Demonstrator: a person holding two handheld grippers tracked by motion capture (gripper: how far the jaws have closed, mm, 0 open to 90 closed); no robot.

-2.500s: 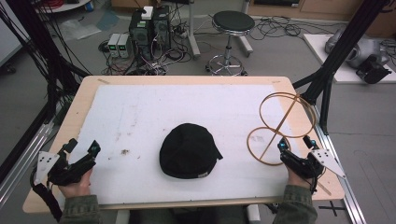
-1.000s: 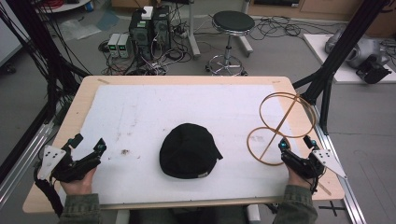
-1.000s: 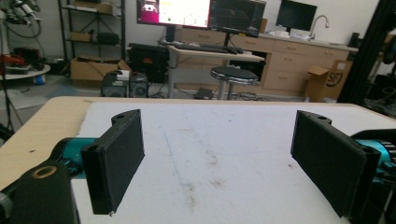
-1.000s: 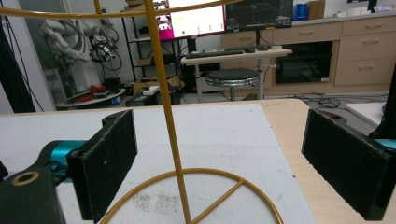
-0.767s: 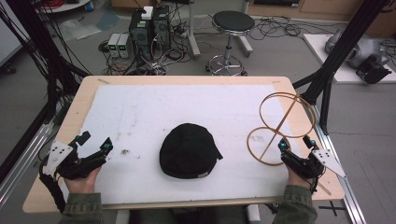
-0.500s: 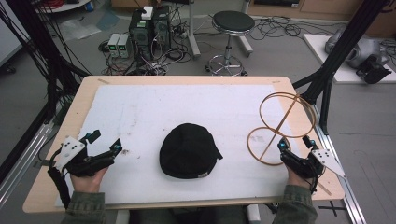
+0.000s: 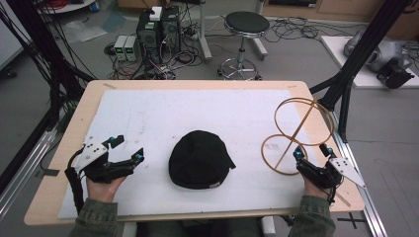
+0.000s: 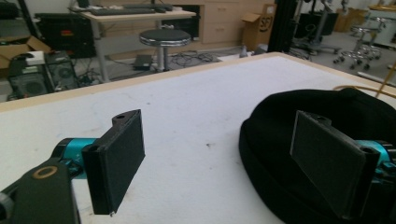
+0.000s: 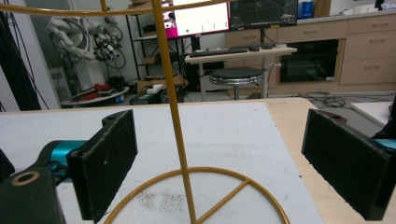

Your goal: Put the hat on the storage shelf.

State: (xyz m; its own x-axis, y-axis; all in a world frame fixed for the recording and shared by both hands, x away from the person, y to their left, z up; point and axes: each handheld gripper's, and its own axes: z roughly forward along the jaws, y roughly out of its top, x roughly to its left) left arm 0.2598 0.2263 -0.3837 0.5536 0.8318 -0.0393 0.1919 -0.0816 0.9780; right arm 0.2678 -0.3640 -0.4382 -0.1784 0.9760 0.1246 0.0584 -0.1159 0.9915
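**Left gripper lines up on the cap**

A black cap [image 7: 199,160] lies mid-bench, near a gold wire stand [image 7: 296,136]. Left gripper [image 7: 129,150], jaws wide and empty, should likely pinch the near rim low. Right gripper [image 7: 310,151], jaws wide, empty, straddles the stand's base.

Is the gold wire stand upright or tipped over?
Upright. The wire stand rests its round base ring flat on the table, its post rising straight in the right gripper view, untouched between the open right hand-held gripper.

Robotics lab: computers [image 7: 158,29], cables, monitors [image 9: 198,16].
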